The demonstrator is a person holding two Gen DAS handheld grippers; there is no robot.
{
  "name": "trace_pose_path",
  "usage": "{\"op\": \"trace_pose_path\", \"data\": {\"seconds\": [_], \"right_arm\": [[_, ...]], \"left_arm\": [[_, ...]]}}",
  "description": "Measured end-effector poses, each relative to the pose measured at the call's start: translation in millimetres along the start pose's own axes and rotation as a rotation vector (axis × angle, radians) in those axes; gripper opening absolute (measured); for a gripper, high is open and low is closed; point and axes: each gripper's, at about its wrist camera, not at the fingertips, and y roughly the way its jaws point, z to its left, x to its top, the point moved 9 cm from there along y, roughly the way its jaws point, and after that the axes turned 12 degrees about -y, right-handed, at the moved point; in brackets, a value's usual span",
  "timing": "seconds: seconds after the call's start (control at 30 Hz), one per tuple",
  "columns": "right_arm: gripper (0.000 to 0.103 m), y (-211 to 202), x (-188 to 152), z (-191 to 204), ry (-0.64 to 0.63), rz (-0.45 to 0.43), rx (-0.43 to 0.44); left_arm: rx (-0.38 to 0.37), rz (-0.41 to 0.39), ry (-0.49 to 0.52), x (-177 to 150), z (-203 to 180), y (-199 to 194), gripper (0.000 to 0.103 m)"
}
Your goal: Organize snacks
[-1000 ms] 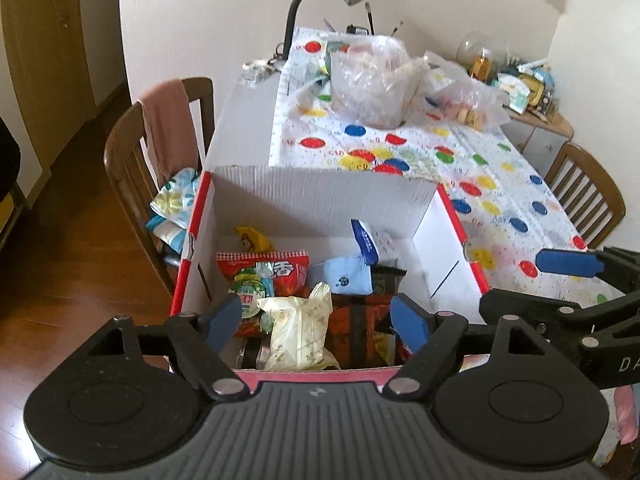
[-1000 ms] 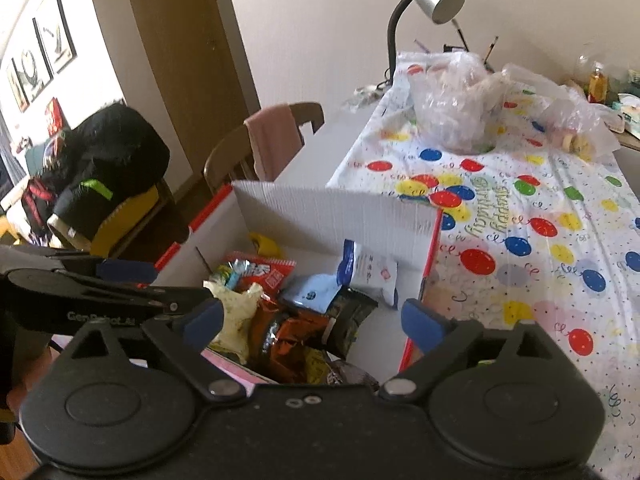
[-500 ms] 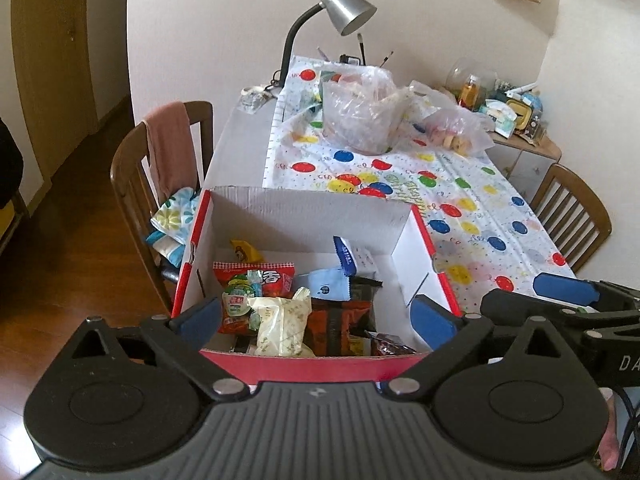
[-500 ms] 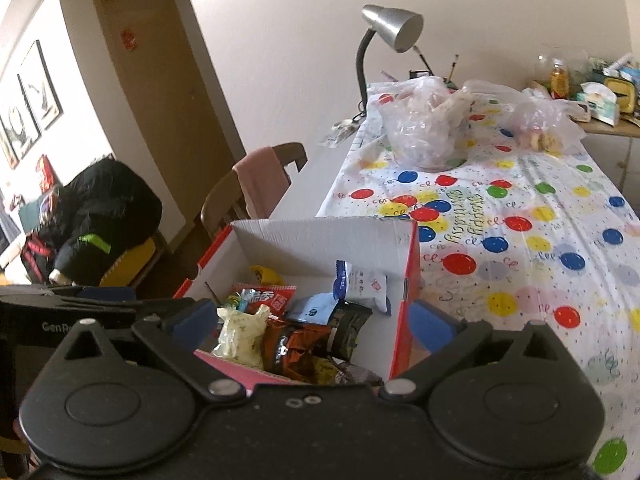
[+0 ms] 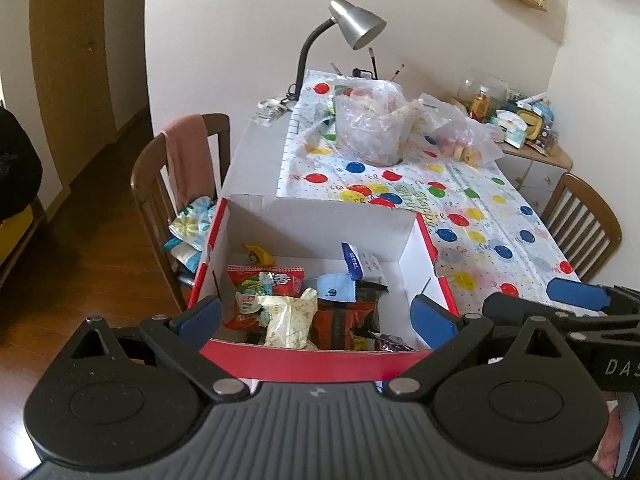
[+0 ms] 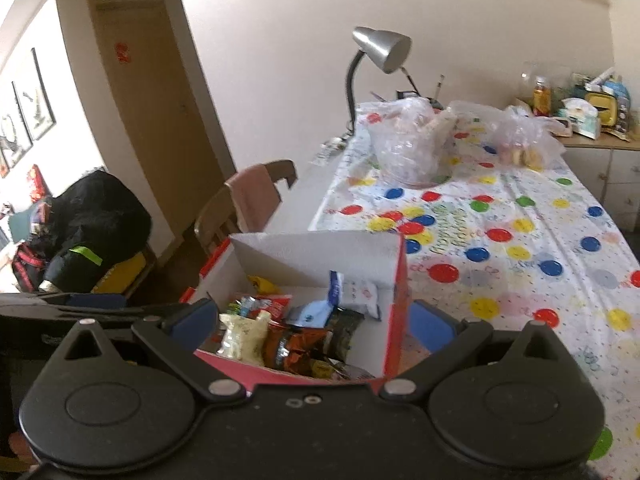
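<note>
A red and white cardboard box (image 5: 320, 220) (image 6: 320, 250) stands at the near end of the table, holding several snack packets. Among them are a red packet (image 5: 280, 280), a pale yellow bag (image 5: 290, 316) (image 6: 242, 334), a blue and white pouch (image 5: 360, 264) (image 6: 352, 290) and an orange-brown bag (image 5: 340, 320) (image 6: 292, 350). My left gripper (image 5: 316, 314) is open, above and just short of the box's near wall, nothing between its pads. My right gripper (image 6: 314, 322) is open too, astride the box's right near corner. The right gripper's blue fingertip (image 5: 574, 292) shows at the right of the left wrist view.
A polka-dot tablecloth (image 6: 500, 240) covers the table. Clear plastic bags of food (image 5: 372, 124) (image 6: 408, 140) and a grey desk lamp (image 5: 352, 24) stand at the far end. A wooden chair with a pink cloth (image 5: 184, 160) is left of the box, another chair (image 5: 580, 220) on the right.
Both grippers have drawn back and risen from the box, so more of the table and room shows. The left gripper's jaws have widened. The snacks lie as before.
</note>
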Motion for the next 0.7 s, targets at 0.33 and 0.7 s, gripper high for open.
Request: {"op": "trace_pose_path", "data": {"seconds": [0.33, 0.7], "right_arm": [[0.103, -0.9, -1.8, 5.9, -0.027, 0.013, -0.011], [0.103, -2.4, -1.2, 7.5, -0.031, 0.014, -0.012]], "left_arm": [[0.020, -0.004, -0.011, -1.4, 3.7, -3.5, 0.101], [0.027, -0.001, -0.010, -2.0, 5.3, -2.7, 0.101]]}}
